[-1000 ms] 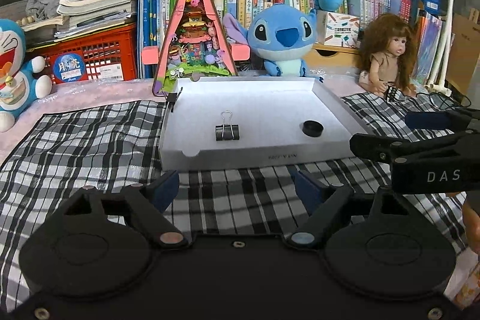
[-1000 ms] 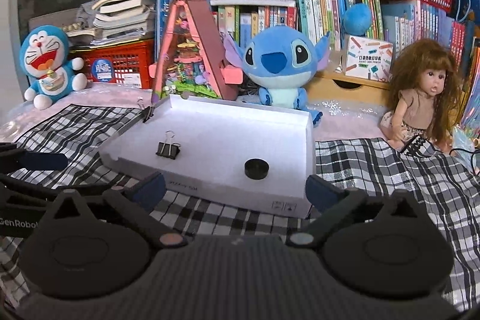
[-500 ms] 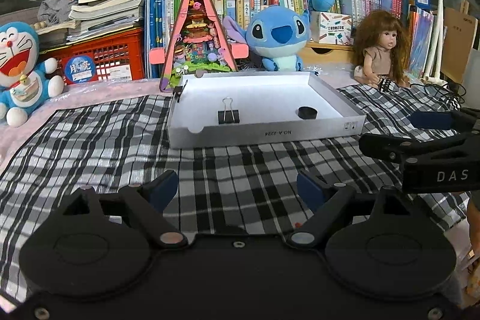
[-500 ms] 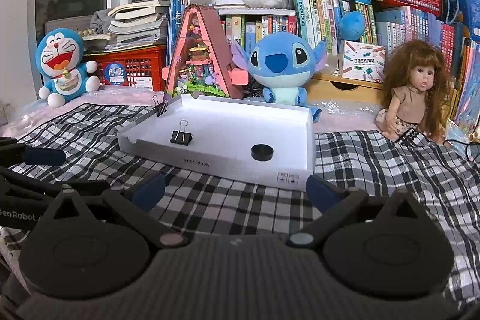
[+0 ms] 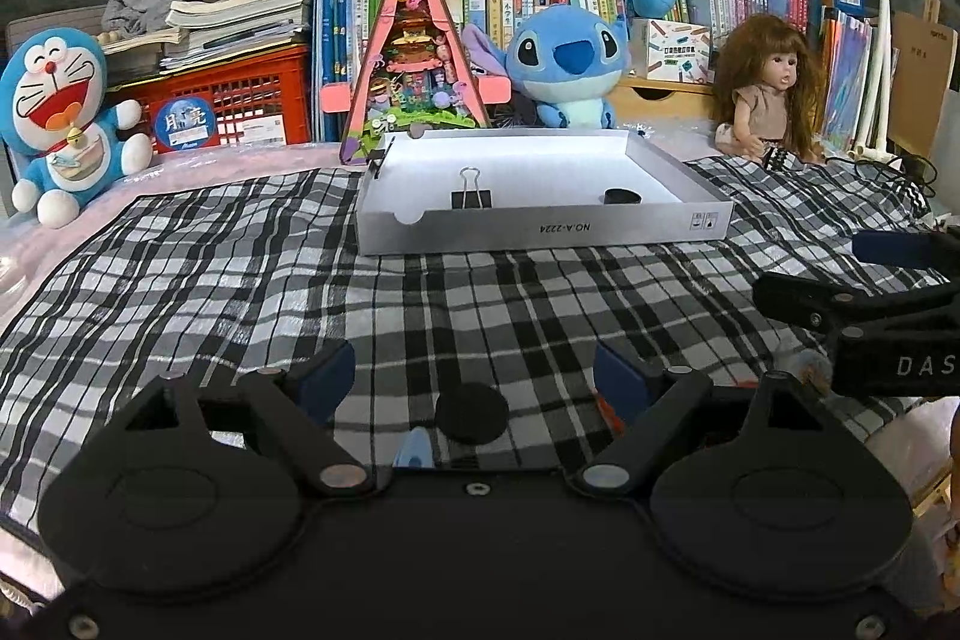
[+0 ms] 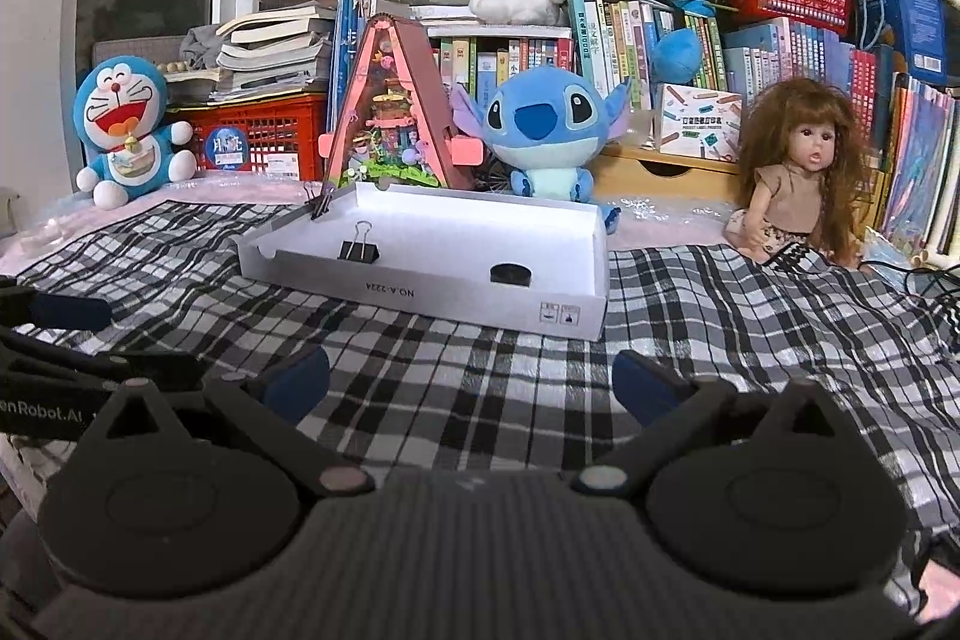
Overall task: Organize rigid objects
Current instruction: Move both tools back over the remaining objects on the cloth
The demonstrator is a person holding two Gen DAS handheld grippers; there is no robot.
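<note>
Presently, items by size. Checked cloth [image 5: 240,292]: loose on the table; a dragging claw could ruck it. White box [image 5: 540,220], at twelve o'clock, well apart: light, likely to slide if nudged. Left claw [image 5: 474,376]: open, empty. Right claw [image 6: 471,382]: open, empty. Black disc [image 5: 471,412]: on the cloth between the left fingers; flat, may skid from the pads. Binder clip [image 5: 471,196] and black cap [image 5: 622,196]: inside the box.

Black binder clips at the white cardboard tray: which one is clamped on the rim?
The small black binder clip at the white cardboard tray's far left corner bites the rim; the larger clip stands inside on the floor.
</note>
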